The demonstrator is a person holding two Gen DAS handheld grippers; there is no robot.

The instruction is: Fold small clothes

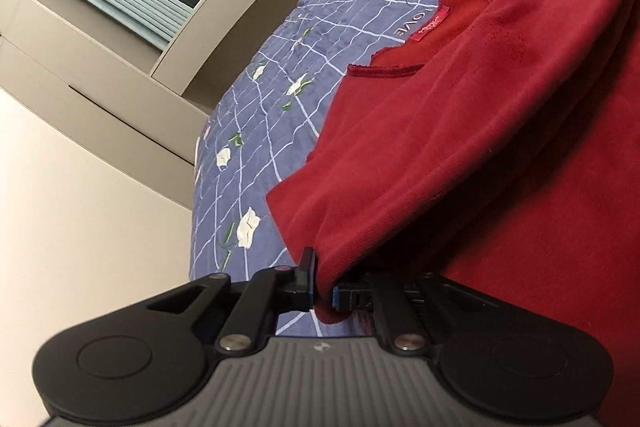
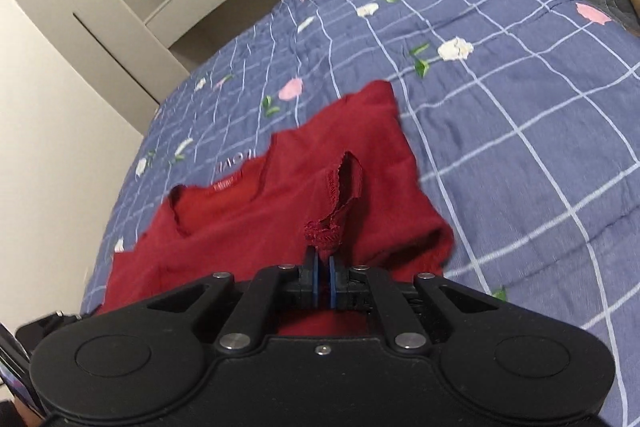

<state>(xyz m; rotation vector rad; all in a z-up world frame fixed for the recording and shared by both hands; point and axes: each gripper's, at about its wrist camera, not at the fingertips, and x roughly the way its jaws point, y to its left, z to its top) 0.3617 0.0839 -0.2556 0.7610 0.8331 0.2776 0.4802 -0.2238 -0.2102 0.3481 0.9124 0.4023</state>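
The left gripper's (image 1: 322, 291) fingers pinch a fold of the soft dark-red top (image 1: 460, 147); the right gripper's (image 2: 324, 281) fingers pinch its lace-edged hem. The top lies on the blue grid-patterned floral bedspread (image 2: 500, 107).

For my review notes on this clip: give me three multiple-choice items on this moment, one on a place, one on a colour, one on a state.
1. Where does the top lie?
A. on a checked bedspread
B. on a bare floor
C. in a basket

2. What colour is the top?
A. green
B. dark red
C. white

3. How is the left gripper?
A. wide open
B. out of view
C. shut on the cloth

Key: 1 A, blue flowered checks surround it; 2 B, both views show red; 3 C, a red fold is pinched between its pads.
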